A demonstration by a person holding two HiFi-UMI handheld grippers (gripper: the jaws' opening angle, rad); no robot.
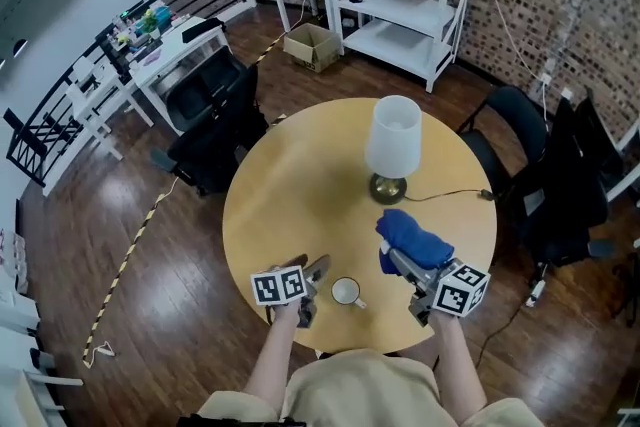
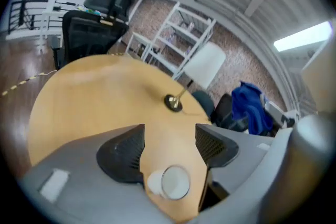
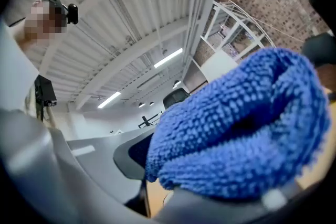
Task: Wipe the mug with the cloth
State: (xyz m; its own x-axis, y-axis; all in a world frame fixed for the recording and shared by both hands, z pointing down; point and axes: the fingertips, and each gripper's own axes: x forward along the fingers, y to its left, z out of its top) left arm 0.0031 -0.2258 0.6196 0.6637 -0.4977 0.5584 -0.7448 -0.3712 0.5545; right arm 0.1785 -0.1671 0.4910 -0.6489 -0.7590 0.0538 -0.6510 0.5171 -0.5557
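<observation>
Blue cloth [image 1: 412, 237] is clamped in my right claw [image 1: 418, 277], while my left claw [image 2: 169, 147] stands wide and empty just above the upright white mug [image 1: 346, 292] at the desk's [image 1: 300, 185] near edge, between both claws, the left one nearer.

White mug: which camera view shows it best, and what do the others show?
Head view: the whole white ceramic mug, handle included, stands on the round wooden table. Left gripper view shows it blurred, partly hidden. Right gripper view shows mostly the blue microfibre cloth.
</observation>
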